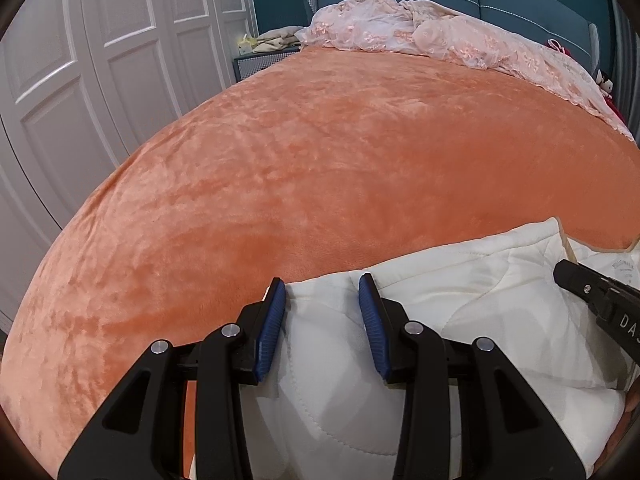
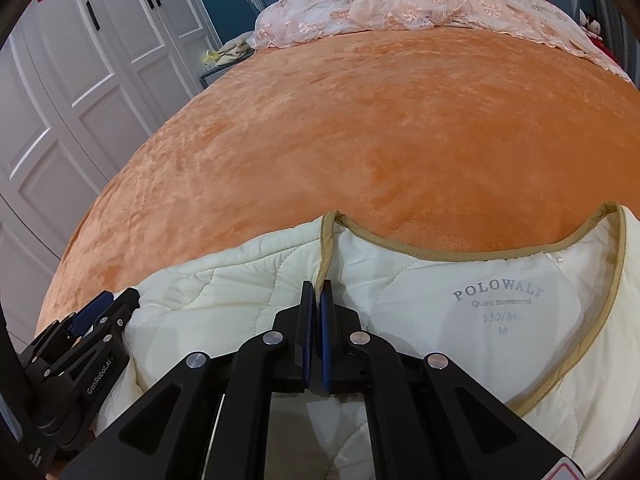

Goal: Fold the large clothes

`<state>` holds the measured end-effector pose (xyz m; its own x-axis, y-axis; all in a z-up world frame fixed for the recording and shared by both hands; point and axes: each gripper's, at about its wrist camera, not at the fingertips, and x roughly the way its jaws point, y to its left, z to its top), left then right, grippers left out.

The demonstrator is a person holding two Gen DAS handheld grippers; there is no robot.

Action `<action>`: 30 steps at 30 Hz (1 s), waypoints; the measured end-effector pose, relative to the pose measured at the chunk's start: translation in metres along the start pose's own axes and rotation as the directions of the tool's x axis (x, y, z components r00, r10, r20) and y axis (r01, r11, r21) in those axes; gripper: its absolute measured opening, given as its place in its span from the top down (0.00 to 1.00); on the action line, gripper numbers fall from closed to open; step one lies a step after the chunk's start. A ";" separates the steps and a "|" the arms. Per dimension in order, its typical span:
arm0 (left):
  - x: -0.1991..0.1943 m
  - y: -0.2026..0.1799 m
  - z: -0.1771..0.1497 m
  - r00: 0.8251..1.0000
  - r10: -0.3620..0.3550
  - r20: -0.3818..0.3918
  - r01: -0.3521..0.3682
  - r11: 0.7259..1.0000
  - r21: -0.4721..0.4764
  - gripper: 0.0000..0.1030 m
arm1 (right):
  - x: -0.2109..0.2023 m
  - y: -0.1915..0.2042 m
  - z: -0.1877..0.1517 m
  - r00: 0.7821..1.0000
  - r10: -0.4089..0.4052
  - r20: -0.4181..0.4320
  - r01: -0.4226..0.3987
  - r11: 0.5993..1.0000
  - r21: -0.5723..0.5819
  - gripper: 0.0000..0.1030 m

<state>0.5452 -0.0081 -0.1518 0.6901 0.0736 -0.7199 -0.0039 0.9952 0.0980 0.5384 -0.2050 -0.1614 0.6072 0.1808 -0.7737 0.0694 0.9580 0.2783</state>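
Here the cream quilted jacket (image 2: 460,320) lies at the near edge of the bed, on the orange blanket (image 2: 360,140), neckline facing the headboard; the right claw (image 2: 317,292) is pinched tight on the tan trim (image 2: 326,256) of the front edge, while the left claw (image 1: 322,292) holds a thick bunch of the padding between its blue pads (image 1: 272,320), jaws partway apart. To fold well, I judge both grips should lift together, keep the edge taut and carry it level across the body, so the bulky quilting does not sag or twist; count: one jacket, two claws, one blanket, one pink lace cover (image 1: 420,36) by the headboard.
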 end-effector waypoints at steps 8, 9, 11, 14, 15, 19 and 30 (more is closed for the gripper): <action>-0.001 -0.002 0.001 1.000 0.010 -0.004 -0.010 1.000 0.007 0.63 | -0.013 -0.013 0.002 0.999 -0.011 0.039 0.008 0.997 0.077 0.98; -0.001 -0.002 0.002 1.000 0.012 -0.009 -0.012 1.000 0.010 0.63 | -0.025 -0.024 0.003 0.996 -0.062 0.071 0.052 0.989 0.136 0.97; -0.002 -0.003 0.005 1.000 0.018 -0.019 -0.017 1.000 0.018 0.63 | -0.044 -0.044 0.005 0.992 -0.082 0.100 0.059 0.975 0.215 0.93; -0.014 -0.003 0.014 0.999 0.022 -0.034 -0.021 0.999 0.026 0.56 | -0.092 -0.083 0.009 0.986 -0.109 0.130 0.075 0.966 0.246 0.89; -0.021 -0.003 0.016 1.000 0.006 -0.030 -0.006 1.000 0.019 0.52 | -0.103 -0.092 0.011 0.984 -0.119 0.137 0.083 0.967 0.240 0.86; -0.066 -0.023 0.036 0.989 -0.148 0.027 0.148 0.989 0.005 0.34 | -0.156 -0.157 0.016 0.968 -0.204 0.145 0.162 0.953 0.258 0.68; -0.075 -0.215 0.048 0.860 -0.483 -0.164 0.506 0.849 0.154 0.25 | -0.149 -0.263 -0.004 0.971 -0.239 -0.031 0.235 0.908 0.346 0.49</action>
<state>0.5294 -0.2306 -0.0860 0.4770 -0.4063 -0.7794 0.4573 0.8720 -0.1747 0.4265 -0.4826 -0.1221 0.5483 -0.0467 -0.8350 0.4796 0.8355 0.2683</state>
